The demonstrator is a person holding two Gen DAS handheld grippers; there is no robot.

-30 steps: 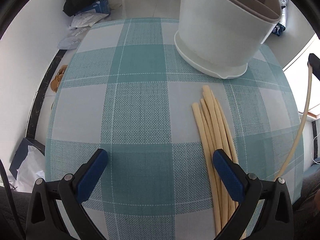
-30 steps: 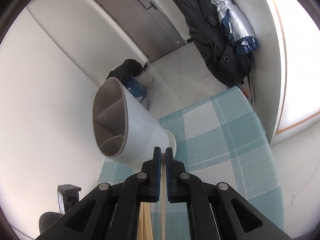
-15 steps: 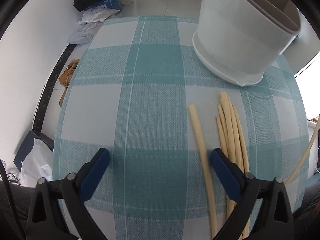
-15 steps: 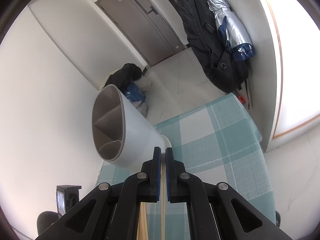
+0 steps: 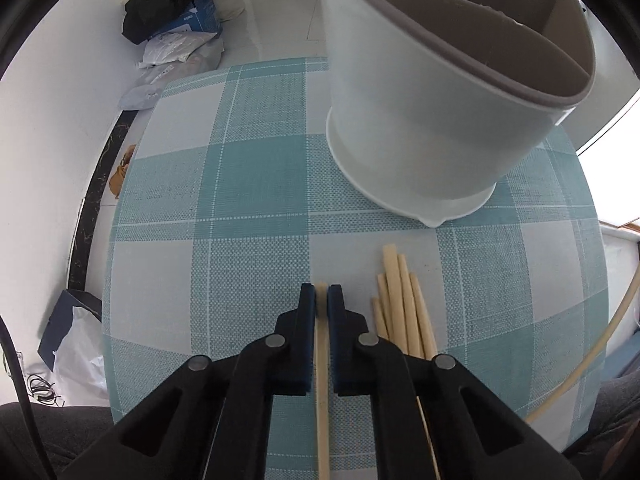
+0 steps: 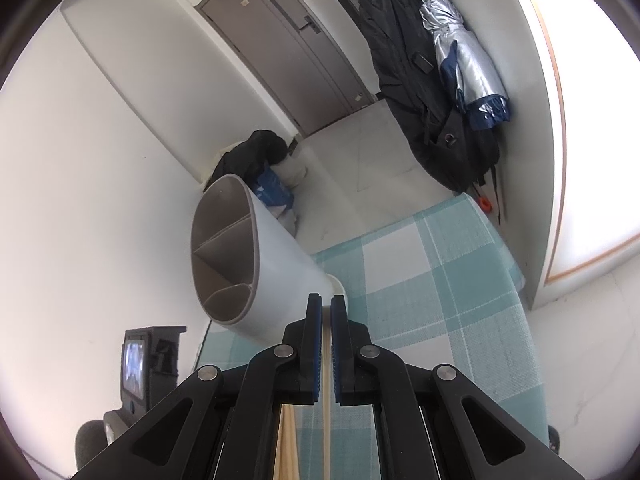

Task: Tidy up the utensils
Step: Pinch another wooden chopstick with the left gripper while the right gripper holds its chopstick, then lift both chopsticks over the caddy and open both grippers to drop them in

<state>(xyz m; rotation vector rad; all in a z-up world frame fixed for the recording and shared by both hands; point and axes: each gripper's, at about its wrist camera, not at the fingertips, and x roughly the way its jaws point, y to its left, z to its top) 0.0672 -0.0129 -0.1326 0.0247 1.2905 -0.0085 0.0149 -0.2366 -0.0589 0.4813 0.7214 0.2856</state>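
Note:
My left gripper (image 5: pixel 322 298) points down at the teal checked table (image 5: pixel 224 208); its jaws are closing, and the blue pads press on a single pale chopstick (image 5: pixel 322 400). A bundle of several chopsticks (image 5: pixel 400 312) lies just to its right. Beyond stands the white utensil holder (image 5: pixel 420 120), its grey inside split into compartments. My right gripper (image 6: pixel 326 308) is shut on another chopstick (image 6: pixel 326 360), held above the table and aimed toward the holder (image 6: pixel 272 276). That chopstick shows as a long curve (image 5: pixel 592 360) at the right edge of the left wrist view.
Bags and dark clothes (image 5: pixel 176 4) lie on the floor past the table's far edge. Coats and a folded umbrella (image 6: pixel 460 80) hang by the door. A small screen device (image 6: pixel 136 364) stands at the lower left in the right wrist view.
My left gripper shifted right, from wide open to shut on one chopstick pulled apart from the bundle. The right gripper stayed still, shut on its chopstick.

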